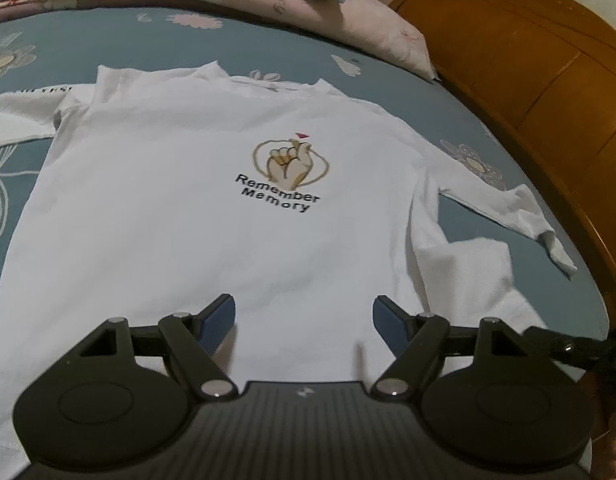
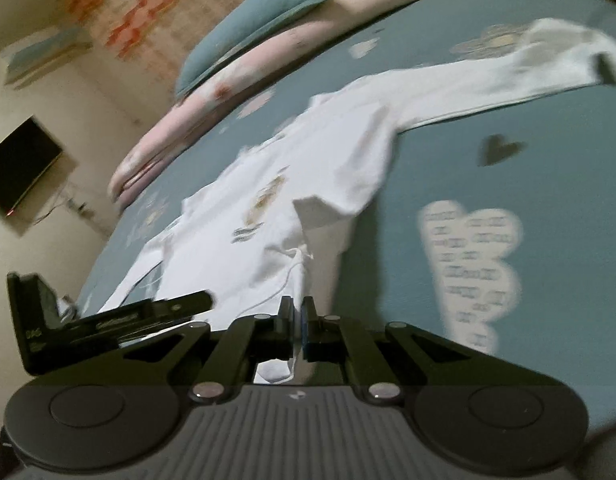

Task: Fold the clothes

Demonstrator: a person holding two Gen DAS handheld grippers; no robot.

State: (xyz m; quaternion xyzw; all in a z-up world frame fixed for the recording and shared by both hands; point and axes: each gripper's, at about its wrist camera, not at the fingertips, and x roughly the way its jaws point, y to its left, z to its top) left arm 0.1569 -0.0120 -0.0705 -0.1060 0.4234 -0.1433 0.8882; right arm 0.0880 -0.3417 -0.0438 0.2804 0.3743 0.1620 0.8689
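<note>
Teal floral bedspread (image 1: pixel 267 44) covers bed, wooden headboard (image 1: pixel 528 64) at right. White shirt (image 1: pixel 211 208) lies flat on it, print up, sleeves spread. Left gripper (image 1: pixel 303 320) hovers over hem, jaws wide apart, nothing between. Right gripper (image 2: pixel 297 320) clamped on hem edge, cloth lifted.
</note>
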